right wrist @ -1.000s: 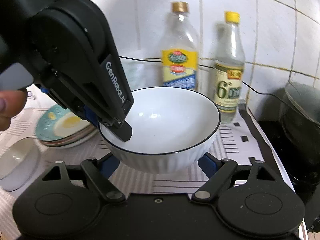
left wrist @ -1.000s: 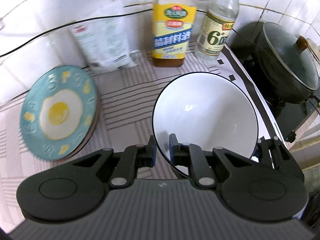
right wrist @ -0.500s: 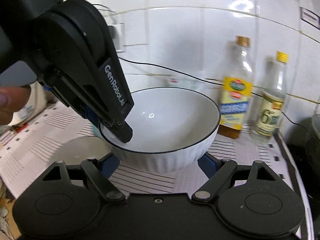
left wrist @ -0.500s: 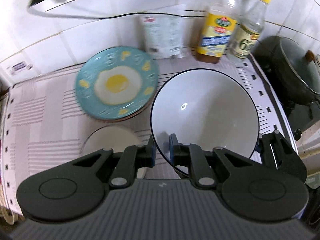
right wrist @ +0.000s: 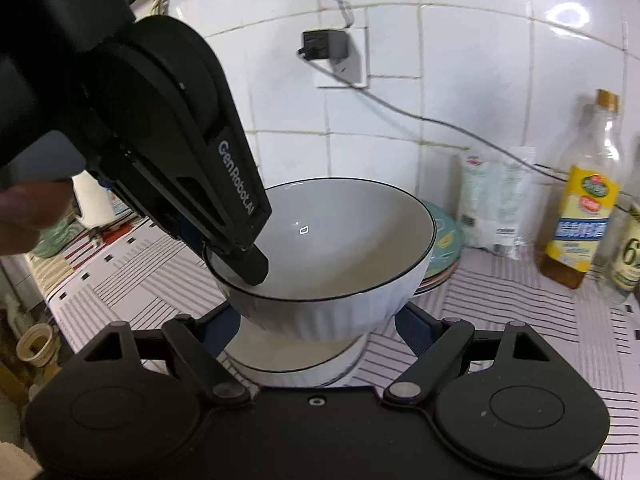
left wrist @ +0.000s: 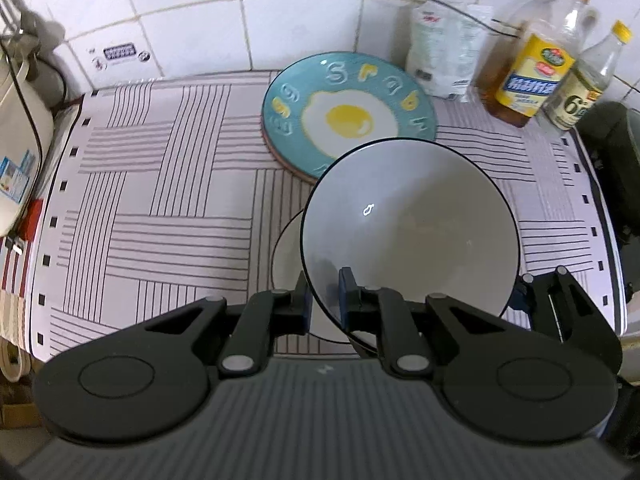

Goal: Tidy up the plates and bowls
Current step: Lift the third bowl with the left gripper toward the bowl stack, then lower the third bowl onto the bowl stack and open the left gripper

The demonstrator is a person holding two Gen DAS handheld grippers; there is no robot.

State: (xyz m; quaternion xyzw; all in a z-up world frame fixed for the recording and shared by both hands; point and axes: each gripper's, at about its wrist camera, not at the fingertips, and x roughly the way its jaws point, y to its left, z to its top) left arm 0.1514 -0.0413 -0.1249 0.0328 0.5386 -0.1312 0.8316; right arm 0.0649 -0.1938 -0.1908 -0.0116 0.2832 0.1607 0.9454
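Note:
A large white bowl (left wrist: 412, 232) with a thin black rim hangs above the striped counter. My left gripper (left wrist: 323, 296) is shut on its near rim, one finger inside and one outside; the right wrist view shows that gripper (right wrist: 240, 254) coming down from the upper left. My right gripper (right wrist: 316, 330) stands wide, its blue pads (right wrist: 414, 326) pressed on the bowl's ribbed underside (right wrist: 332, 316) from both sides. Directly under it a smaller white bowl (right wrist: 296, 360) sits on the counter, also partly seen as the lower bowl (left wrist: 286, 264). Behind them lies a teal fried-egg plate (left wrist: 348, 116) atop a plate stack.
Against the tiled wall stand a white bag (left wrist: 444, 52), an oil bottle (left wrist: 532, 68) and a clear bottle (left wrist: 580, 92). A black pot (left wrist: 612, 152) is at the right edge, a white appliance (left wrist: 20, 152) at the left. A cable runs to a wall plug (right wrist: 324, 44).
Both grippers carried the white bowl leftward along the counter, away from the bottles and pot. It now hangs over the smaller white bowl, with the teal plate behind it.

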